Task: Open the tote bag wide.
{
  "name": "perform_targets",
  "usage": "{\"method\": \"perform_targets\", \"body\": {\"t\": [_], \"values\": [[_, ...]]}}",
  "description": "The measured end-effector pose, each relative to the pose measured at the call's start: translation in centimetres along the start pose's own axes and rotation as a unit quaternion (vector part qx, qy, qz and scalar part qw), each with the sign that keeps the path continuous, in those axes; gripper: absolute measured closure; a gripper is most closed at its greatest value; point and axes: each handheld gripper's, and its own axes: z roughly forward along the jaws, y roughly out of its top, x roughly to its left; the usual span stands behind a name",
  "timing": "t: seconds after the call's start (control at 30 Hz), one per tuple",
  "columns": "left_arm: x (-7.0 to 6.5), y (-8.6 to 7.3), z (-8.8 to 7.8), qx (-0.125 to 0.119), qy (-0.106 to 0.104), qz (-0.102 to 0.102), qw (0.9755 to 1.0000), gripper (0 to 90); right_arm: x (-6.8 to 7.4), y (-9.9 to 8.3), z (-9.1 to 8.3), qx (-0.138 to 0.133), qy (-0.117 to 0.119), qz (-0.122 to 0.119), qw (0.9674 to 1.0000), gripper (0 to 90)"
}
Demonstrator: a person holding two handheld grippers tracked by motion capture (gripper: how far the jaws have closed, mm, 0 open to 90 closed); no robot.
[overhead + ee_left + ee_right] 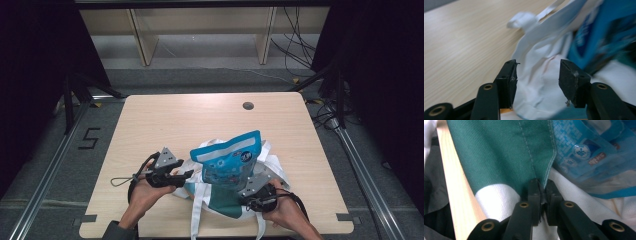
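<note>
Near the front edge of the counter (150,125) lies a white and green cloth bag (499,152), with a blue pouch (231,162) standing partly inside its mouth and leaning toward the far side. The right gripper (543,186) has its jaws pinched tight on the bag's green rim at the seam, probably to hold the mouth up. The left gripper (537,75) sits at the bag's left side, jaws wide apart around crumpled white cloth and gripping nothing, seemingly ready to take the other rim. The pouch's lower part is hidden in the bag.
</note>
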Motion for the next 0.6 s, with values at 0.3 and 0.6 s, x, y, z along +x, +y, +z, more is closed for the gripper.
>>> {"method": "perform_targets", "body": {"t": [0.3,0.6], "values": [[-5.9,-1.5,0.6,-0.038,-0.107,0.001,0.9935,83.1,0.0,0.0,0.0,-0.005,-0.002,0.006,1.0,85.0],[-5.5,-5.8,5.3,0.053,-0.091,0.006,0.9945,89.3,-0.2,0.0,0.1,-0.021,-0.001,0.056,0.9982,69.6]]}}
